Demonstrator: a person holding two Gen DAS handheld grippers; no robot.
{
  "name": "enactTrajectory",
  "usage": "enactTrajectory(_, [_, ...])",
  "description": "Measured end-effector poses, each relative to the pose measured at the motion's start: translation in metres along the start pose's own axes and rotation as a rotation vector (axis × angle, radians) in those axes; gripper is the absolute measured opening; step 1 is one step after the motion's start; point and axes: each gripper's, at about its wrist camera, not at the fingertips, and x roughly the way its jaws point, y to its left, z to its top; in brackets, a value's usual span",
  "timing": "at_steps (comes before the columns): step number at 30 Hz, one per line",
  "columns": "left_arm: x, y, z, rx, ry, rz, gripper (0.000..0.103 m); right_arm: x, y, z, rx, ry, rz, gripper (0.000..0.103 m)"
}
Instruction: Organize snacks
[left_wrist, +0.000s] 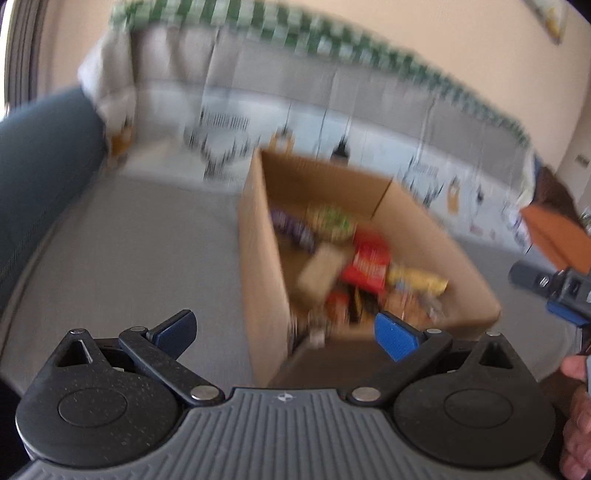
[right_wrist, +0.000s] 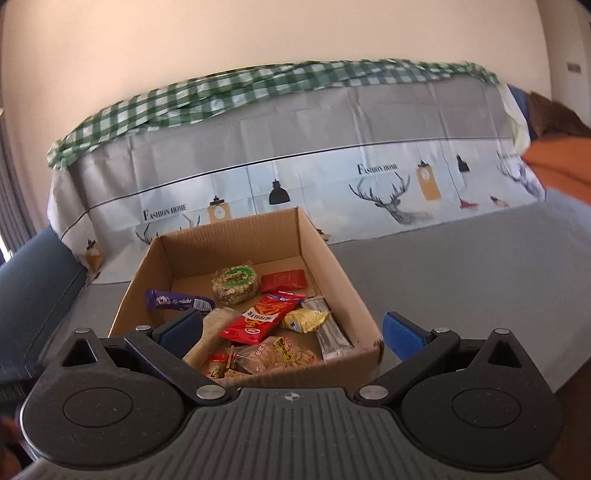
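Closest to my right camera, the right gripper (right_wrist: 291, 330) had its blue pads spread as wide as they go, with nothing pinched between them. Just beyond it sat the cardboard box (right_wrist: 325, 254) on the grey surface (right_wrist: 461, 266), open at the top. Inside I could see a purple chocolate bar (right_wrist: 177, 301) near the left wall, a round rice cake (right_wrist: 234, 282), a small red packet (right_wrist: 284, 280), a long red snack bag (right_wrist: 264, 319), a yellow packet (right_wrist: 306, 319) and a clear bag of crackers (right_wrist: 273, 356) at the near end. My left gripper (left_wrist: 284, 330) was likewise spread and empty, aimed at the same box from its left side, that view blurred. Behind stood the sofa's printed cover (right_wrist: 332, 177)
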Motion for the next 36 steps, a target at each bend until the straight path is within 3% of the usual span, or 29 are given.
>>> enactTrajectory(2, [0.0, -0.003, -0.002, 0.035, -0.018, -0.023, 0.103, 0.002, 0.0, -0.001, 0.014, -0.005, -0.027, 0.102])
enactTrajectory(4, [0.005, -0.007, 0.0, 0.084, -0.008, 0.008, 0.103, 0.009, 0.003, -0.002, 0.003, 0.022, -0.033, 0.102])
enactTrajectory(7, [0.014, 0.002, 0.009, 0.013, 0.025, -0.028, 0.103, 0.019, 0.013, -0.002, -0.052, 0.058, -0.005, 0.102])
enactTrajectory(13, [0.03, 0.0, 0.014, -0.02, 0.085, -0.05, 0.103, 0.031, 0.03, -0.004, -0.155, 0.103, 0.005, 0.102])
enactTrajectory(36, [0.04, -0.019, 0.008, 0.039, 0.105, -0.042, 0.103, 0.033, 0.029, -0.004, -0.177, 0.104, 0.019, 0.102])
